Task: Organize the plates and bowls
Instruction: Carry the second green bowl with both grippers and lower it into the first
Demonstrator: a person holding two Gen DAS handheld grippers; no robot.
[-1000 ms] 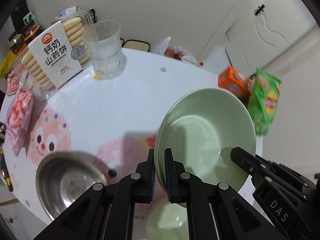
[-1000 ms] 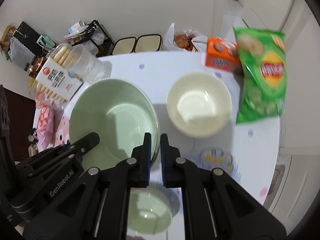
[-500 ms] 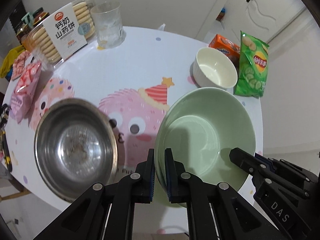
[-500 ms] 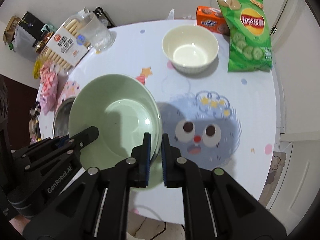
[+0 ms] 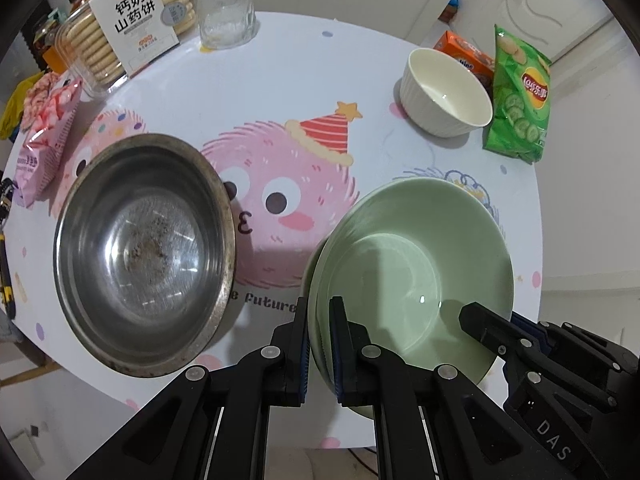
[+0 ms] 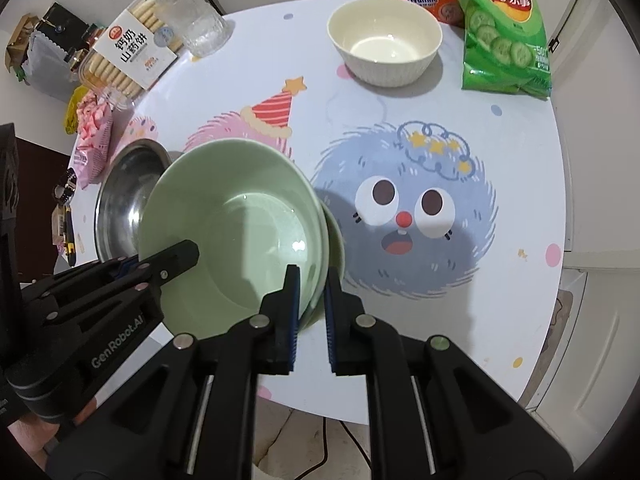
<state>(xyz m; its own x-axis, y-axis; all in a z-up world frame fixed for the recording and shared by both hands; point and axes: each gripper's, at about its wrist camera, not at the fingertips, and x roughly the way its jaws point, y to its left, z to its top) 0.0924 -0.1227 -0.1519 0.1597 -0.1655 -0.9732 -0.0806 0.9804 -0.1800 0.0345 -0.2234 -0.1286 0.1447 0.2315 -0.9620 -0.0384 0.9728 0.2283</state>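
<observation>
Sitting lower now, green bowl (image 5: 412,268)

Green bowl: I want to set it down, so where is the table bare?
Widest: the blue monster print, between green bowl, white bowl and chips. Also the pink monster print, between steel bowl and white bowl. Crowded: far left, with biscuits, glass and pink packets.

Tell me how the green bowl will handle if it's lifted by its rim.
The green bowl looks glazed and glossy, so probably slippery between pads. It seems rigid ceramic, likely heavy and breakable. Wide and shallow, it should sit stable, though it may slide off the bowl under it.
</observation>
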